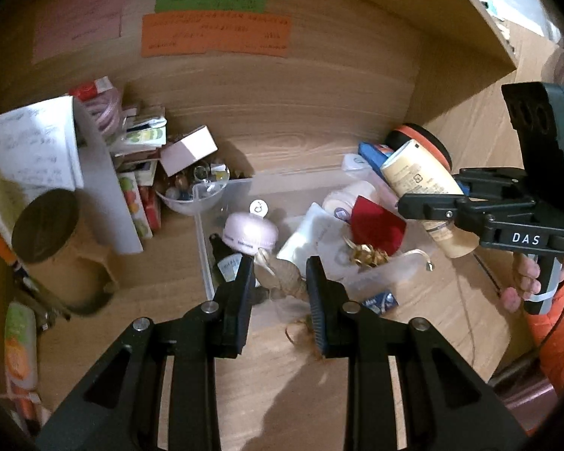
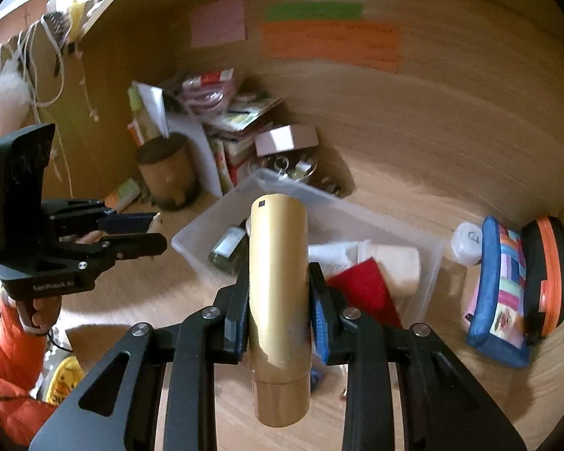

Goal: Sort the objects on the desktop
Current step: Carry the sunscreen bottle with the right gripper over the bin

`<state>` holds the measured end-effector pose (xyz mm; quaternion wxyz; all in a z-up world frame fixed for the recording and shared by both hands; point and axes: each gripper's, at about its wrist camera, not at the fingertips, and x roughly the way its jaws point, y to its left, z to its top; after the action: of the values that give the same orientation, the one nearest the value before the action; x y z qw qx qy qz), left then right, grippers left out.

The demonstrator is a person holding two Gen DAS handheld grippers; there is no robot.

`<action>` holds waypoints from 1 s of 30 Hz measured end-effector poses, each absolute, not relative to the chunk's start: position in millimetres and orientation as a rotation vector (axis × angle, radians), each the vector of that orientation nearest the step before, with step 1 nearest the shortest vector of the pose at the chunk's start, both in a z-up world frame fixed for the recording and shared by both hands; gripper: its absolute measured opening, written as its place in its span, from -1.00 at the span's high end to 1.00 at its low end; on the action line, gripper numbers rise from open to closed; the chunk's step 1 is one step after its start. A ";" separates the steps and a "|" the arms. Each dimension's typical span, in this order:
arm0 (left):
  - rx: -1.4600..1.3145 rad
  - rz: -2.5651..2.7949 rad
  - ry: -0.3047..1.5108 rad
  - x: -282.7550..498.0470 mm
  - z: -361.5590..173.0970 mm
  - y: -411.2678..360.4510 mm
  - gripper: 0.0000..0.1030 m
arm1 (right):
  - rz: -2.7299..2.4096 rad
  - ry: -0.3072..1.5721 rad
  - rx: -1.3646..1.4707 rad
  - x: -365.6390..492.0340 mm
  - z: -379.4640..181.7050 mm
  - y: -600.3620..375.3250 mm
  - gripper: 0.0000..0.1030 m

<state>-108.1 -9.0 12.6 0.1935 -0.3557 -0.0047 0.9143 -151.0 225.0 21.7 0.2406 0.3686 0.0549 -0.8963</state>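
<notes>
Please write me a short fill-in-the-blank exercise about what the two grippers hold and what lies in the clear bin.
1. The right gripper is shut on a ____ bottle.
2. The left gripper holds a ____ doll.
3. The red pouch lies in the clear ____.
Missing words: gold; small; bin

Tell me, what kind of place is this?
Probably a home desk nook, a wooden desk with a shelf above. Colored paper notes are stuck on the back wall, books and booklets lean in the corner, and a clear bin holds small household things.
</notes>
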 end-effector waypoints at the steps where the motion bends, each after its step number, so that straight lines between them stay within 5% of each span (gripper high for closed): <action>1: -1.004 2.563 -0.010 -112.7 11.9 -7.4 0.47 | -2.453 0.140 1.008 -153.2 22.0 226.7 0.53; 30: -1.160 2.472 0.059 -169.1 -42.2 27.1 0.47 | -2.377 -0.003 1.131 -220.0 -59.3 205.7 0.52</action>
<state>-169.1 27.1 -42.2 0.2037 -0.4158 0.0210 0.8861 -220.0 205.7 -59.3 0.2516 0.4159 -0.0010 -0.8739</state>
